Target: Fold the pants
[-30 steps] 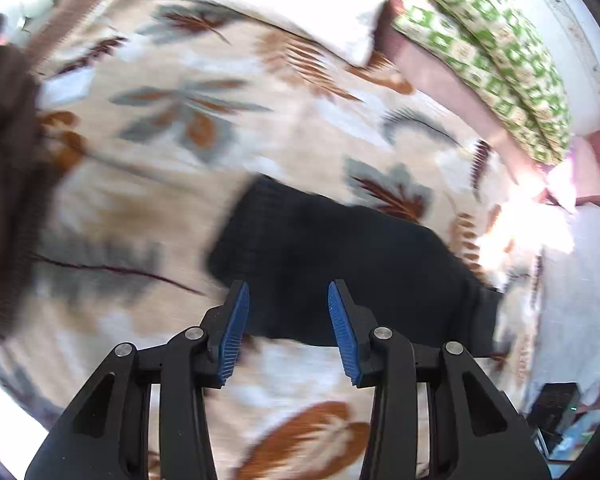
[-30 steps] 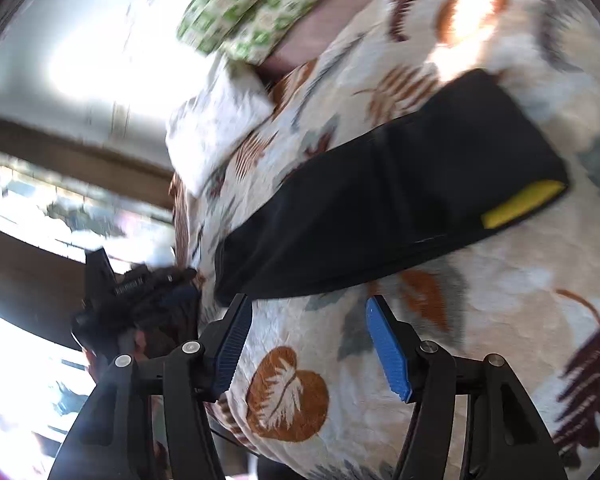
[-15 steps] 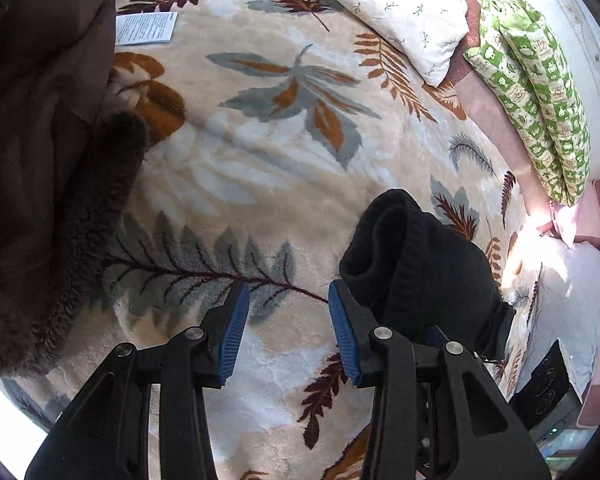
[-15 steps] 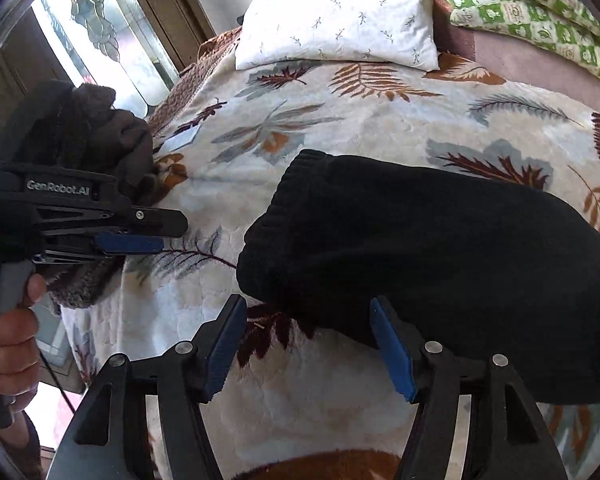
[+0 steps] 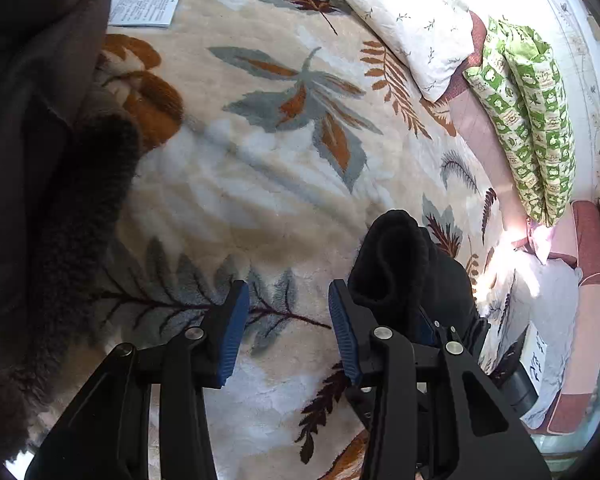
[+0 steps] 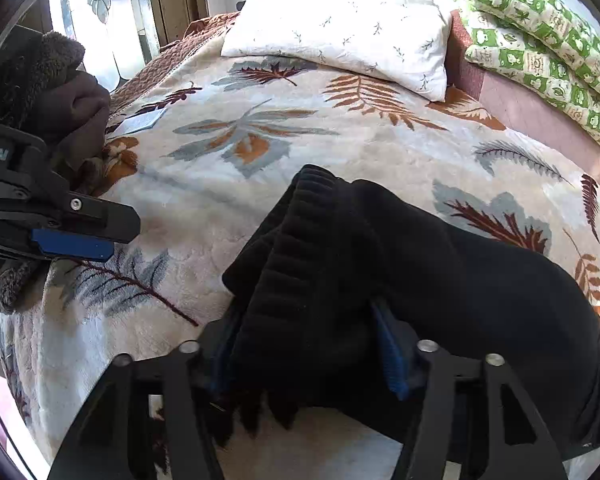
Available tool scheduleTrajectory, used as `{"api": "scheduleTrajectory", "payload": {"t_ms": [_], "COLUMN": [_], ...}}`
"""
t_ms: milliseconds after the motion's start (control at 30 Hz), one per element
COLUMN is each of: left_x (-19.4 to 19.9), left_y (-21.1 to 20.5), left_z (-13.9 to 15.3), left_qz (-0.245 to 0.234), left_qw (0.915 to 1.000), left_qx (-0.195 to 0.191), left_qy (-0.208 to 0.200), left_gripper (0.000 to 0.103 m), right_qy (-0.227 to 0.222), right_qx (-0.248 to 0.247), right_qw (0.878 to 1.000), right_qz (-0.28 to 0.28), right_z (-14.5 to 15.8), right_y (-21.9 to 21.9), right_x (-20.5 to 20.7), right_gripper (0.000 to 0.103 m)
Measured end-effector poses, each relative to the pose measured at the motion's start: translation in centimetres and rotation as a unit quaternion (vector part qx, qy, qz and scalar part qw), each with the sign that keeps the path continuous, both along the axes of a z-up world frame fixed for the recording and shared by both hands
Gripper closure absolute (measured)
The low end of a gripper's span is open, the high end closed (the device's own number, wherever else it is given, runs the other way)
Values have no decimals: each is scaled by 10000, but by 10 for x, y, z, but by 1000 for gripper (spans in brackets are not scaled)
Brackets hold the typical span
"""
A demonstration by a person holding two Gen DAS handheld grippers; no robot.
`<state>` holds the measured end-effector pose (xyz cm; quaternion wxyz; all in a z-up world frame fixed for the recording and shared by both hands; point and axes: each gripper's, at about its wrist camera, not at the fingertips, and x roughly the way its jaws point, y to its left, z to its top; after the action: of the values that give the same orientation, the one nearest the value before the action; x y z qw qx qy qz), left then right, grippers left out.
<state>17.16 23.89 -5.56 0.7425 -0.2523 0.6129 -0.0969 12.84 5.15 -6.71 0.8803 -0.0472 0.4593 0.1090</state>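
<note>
Black pants [image 6: 480,288] lie across the leaf-patterned blanket [image 6: 228,168] on the bed. Their ribbed cuff end [image 6: 312,248] is bunched up and sits between the two blue-padded fingers of my right gripper [image 6: 304,332]. The fingers stand wide on either side of the cuff and are not pressed together. In the left wrist view the same cuff [image 5: 392,256] rises just right of my left gripper [image 5: 284,312], which is open over bare blanket with nothing between its fingers. The left gripper [image 6: 116,236] also shows at the left edge of the right wrist view.
A brown fleecy garment [image 5: 44,168] hangs or lies at the left. A paper leaflet [image 5: 144,8] rests on the blanket beyond it. A white pillow [image 6: 340,32] and green patterned cushions [image 6: 548,48] line the head of the bed.
My right gripper has moved forward, so the pants cuff now sits bunched between its fingers. The left gripper has shifted only slightly and stays open.
</note>
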Motion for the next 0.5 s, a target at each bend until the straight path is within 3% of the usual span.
{"api": "scheduleTrajectory", "payload": {"t_ms": [33,67,167,267,367,400,433,500], "left_x": [4,8,19,30,37,37,37,37], "left_y": [-5,-11,-31,-50,-56,-57,-57,-60], "left_z": [-1,-2,-7,-10,-13,-13,-11,-11], "left_qz": [-58,-126,-360,-613,-529,-490,-487,-549], "left_qw": [10000,9999,9992,9958,9894,9871,9853,9830], "left_qx": [11,25,-145,-674,-1354,-1525,-1635,-1745], "left_qy": [-7,-6,41,71,56,15,-61,-142], "left_gripper": [64,64,64,64,64,61,49,36], "right_qy": [-5,12,38,-17,55,88,100,134], "right_qx": [46,185,662,761,730,763,802,846], "right_qw": [10000,9998,9978,9971,9973,9970,9967,9963], "right_qz": [20,19,-60,-12,50,42,28,23], "right_z": [3,5,13,17,14,13,12,11], "right_y": [-5,-12,-30,-33,-30,-29,-30,-30], "right_x": [1,0,-6,-13,-15,-14,-14,-13], "right_gripper": [66,71,73,73,73,73,73,73]}}
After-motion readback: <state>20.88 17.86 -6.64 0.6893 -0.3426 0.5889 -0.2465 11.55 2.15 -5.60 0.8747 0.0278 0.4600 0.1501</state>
